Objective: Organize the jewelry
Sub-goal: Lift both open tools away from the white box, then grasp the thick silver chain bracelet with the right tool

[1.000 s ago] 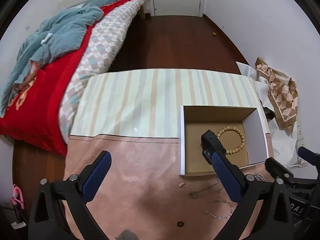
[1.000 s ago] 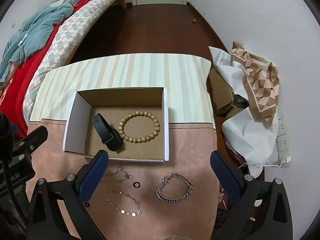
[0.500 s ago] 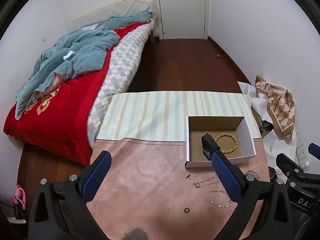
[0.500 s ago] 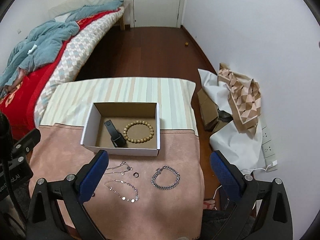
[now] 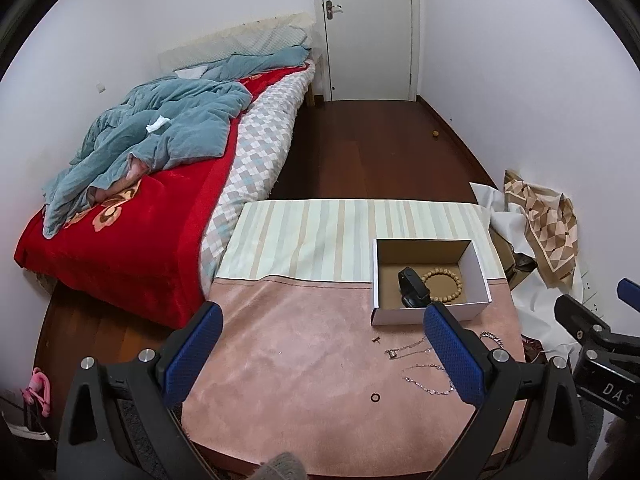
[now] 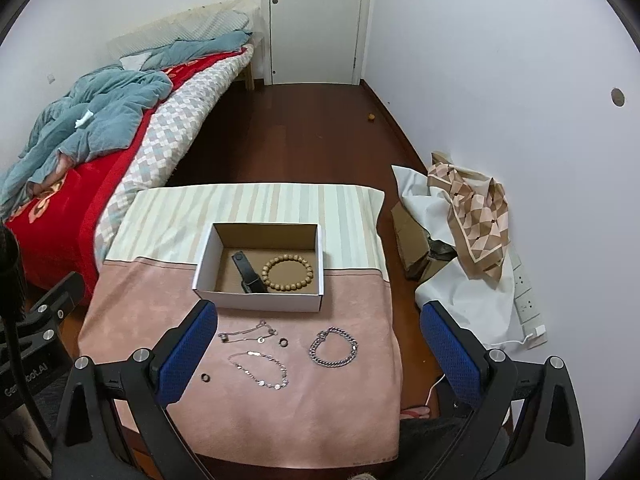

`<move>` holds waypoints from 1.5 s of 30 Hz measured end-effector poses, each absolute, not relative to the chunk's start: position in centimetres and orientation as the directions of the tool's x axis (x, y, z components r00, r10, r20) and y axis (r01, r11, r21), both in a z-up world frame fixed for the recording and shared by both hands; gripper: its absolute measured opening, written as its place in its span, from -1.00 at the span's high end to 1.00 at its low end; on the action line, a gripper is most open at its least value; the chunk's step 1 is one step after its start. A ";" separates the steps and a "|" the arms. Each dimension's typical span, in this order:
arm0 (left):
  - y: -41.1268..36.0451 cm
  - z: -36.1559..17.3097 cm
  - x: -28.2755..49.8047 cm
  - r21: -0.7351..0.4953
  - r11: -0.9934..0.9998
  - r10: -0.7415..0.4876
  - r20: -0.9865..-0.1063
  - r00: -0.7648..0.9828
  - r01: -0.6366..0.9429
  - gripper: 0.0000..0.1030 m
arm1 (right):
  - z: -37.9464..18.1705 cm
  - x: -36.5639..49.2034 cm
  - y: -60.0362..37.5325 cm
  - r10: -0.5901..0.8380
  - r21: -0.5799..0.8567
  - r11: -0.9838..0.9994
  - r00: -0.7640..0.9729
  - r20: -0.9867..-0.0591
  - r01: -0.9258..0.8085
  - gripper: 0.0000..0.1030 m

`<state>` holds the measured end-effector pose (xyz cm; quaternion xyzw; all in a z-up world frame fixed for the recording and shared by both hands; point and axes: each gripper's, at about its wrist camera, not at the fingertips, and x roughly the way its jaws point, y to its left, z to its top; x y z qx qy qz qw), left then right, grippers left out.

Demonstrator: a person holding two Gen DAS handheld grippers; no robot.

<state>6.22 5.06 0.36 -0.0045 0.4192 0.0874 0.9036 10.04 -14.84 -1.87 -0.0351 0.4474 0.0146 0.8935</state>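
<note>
from my remote station i see a bed (image 5: 132, 216) along the left wall — red blanket (image 5: 120, 236) beneath a crumpled blue-grey quilt (image 5: 160, 136), checkered mattress cover (image 6: 168, 140) along its edge. a white door (image 6: 316, 20), shut, closes the far end of the dark wooden floor (image 6: 304, 136). against the right wall lie a white sheet (image 6: 468, 304), a diamond-patterned scarf (image 6: 476, 216) and brown cardboard (image 6: 412, 240) — beside a wall socket (image 6: 526, 300). a small round object (image 6: 371, 117) rests on the floor by the baseboard.

Beaded bracelet (image 6: 287, 273) inside cardboard box (image 6: 258, 301)
</note>
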 end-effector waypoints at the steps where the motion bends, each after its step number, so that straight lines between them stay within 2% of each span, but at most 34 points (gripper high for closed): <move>1: 5.1 0.5 6.1 0.069 0.984 0.160 -0.753 0.638 -0.166 -0.99 | -1.9 9.9 -14.9 0.000 -0.042 0.998 0.601 -0.800 -0.056 -0.99; 8: 6.4 -1.7 6.2 0.054 0.975 0.178 -0.768 0.615 -0.214 -0.99 | -4.2 9.8 -16.0 0.027 0.007 0.999 0.568 -0.823 -0.037 -0.99; 11: 6.9 -3.9 6.4 0.049 0.975 0.169 -0.800 0.576 -0.218 -0.99 | -7.0 10.2 -17.0 0.043 0.043 0.999 0.522 -0.852 -0.012 -0.99; 19: 6.5 -11.7 6.6 0.162 0.962 0.248 -0.857 0.451 -0.220 -0.99 | -16.6 11.1 -21.4 0.036 0.084 0.989 0.364 -0.931 0.118 -0.97; 21: 6.5 -13.5 6.8 0.190 0.956 0.269 -0.869 0.415 -0.223 -0.99 | -18.9 11.5 -22.4 0.026 0.081 0.985 0.337 -0.941 0.150 -0.87; 23: 6.5 -15.0 7.0 0.204 0.952 0.280 -0.879 0.386 -0.227 -0.99 | -20.7 12.0 -23.1 0.019 0.073 0.984 0.310 -0.951 0.163 -0.60; 27: 6.5 -17.6 7.6 0.242 0.941 0.313 -0.888 0.336 -0.238 -0.99 | -23.8 13.7 -24.0 0.015 0.076 0.977 0.290 -0.957 0.198 -0.38; 29: 6.6 -18.6 7.8 0.241 0.939 0.311 -0.896 0.316 -0.244 -0.99 | -24.9 14.7 -23.9 0.014 0.074 0.977 0.282 -0.959 0.200 -0.18; 33: 6.9 -19.9 8.2 0.227 0.940 0.297 -0.911 0.287 -0.254 -0.99 | -26.7 16.2 -22.9 -0.023 0.024 0.982 0.250 -0.968 0.187 -0.03; 36: 7.2 -20.2 8.3 0.213 0.943 0.282 -0.917 0.280 -0.255 -0.99 | -25.8 16.5 -21.8 -0.051 -0.009 0.989 0.277 -0.960 0.151 0.44; 37: 7.1 -20.2 8.1 0.208 0.945 0.277 -0.919 0.280 -0.252 -0.99 | -25.6 16.5 -21.4 -0.056 -0.017 0.990 0.279 -0.959 0.139 0.82; 41: 5.7 -20.2 7.9 0.163 0.965 0.220 -0.931 0.291 -0.208 -0.98 | -25.2 15.9 -20.8 -0.040 -0.011 0.994 0.277 -0.960 0.108 0.83; 45: 2.1 -19.9 8.0 0.121 0.989 0.142 -0.937 0.318 -0.084 -0.98 | -24.6 14.5 -21.8 0.011 0.047 0.991 0.271 -0.963 0.126 0.84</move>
